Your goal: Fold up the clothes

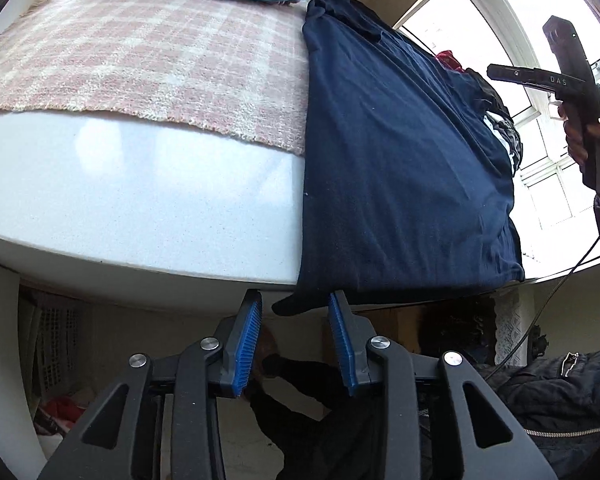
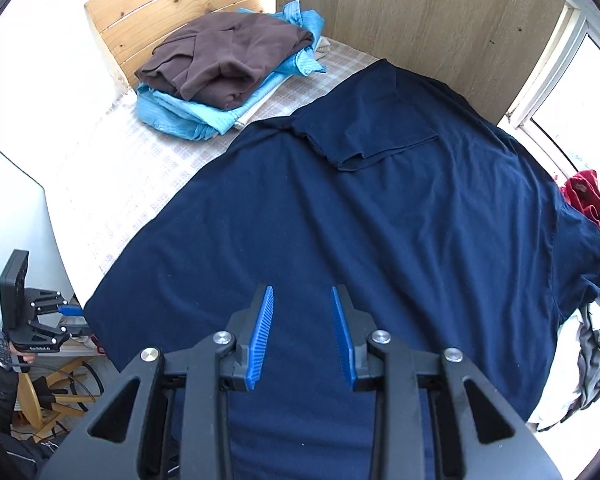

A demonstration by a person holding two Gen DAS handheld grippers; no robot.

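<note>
Navy-blue cotton T-shirt [image 2: 340, 216] lies spread flat on the bed, one sleeve folded inward, hem corner drooping over the white foam mattress edge [image 1: 140, 200]. Left claw [image 1: 296, 304] – jaws parted, the corner hanging between them, pads not pressing. Right claw [image 2: 302, 300] above the shirt – parted, empty. Folded brown garment [image 2: 224, 60] tops a light-blue one [image 2: 180, 116] at the headboard.

light: bright daylight from window [image 1: 460, 12] | glare: panes blown out | edges: fisheye-bent, dark corners | focus: sharp
</note>
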